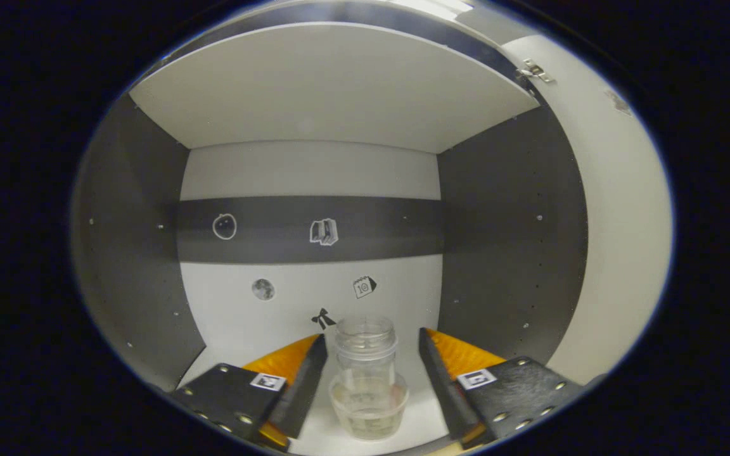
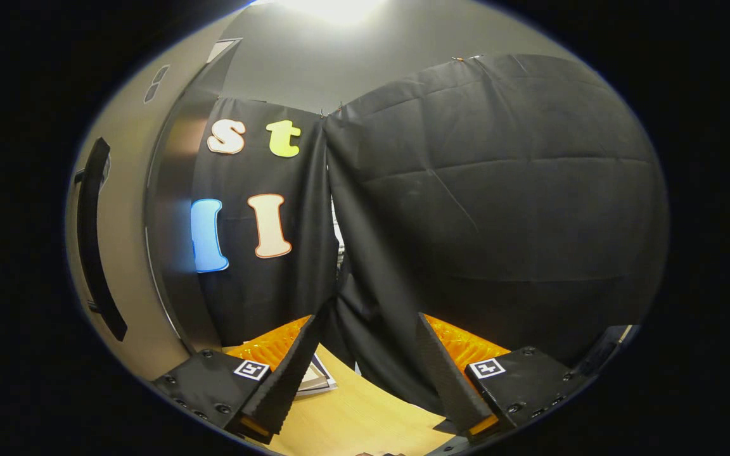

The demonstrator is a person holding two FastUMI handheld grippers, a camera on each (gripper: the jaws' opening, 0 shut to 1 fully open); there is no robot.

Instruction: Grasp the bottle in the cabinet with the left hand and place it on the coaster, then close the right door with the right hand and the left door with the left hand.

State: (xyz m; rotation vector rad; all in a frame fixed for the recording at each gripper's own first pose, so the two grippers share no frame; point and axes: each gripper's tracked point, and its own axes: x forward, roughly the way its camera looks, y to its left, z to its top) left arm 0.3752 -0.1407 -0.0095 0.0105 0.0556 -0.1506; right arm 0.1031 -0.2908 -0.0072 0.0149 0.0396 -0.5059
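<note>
A small clear bottle [image 1: 367, 380] with a wide open mouth stands upright on the white cabinet floor [image 1: 238, 345], a little liquid at its bottom. My left gripper [image 1: 372, 348] is inside the cabinet, open, with one finger on each side of the bottle and a gap to both. In the right gripper view, my right gripper [image 2: 365, 332] is open with nothing between its fingers, held over a wooden table [image 2: 352, 418] and facing the black cloth. The open right cabinet door [image 2: 118, 253] with its black handle [image 2: 96, 247] stands at the left of that view.
The cabinet has dark side walls [image 1: 507, 247], a white shelf [image 1: 333, 88] overhead and a back panel [image 1: 308, 228] with small stickers. A door hinge [image 1: 535, 71] shows at the upper right. A flat printed card [image 2: 315, 379] lies on the wooden table.
</note>
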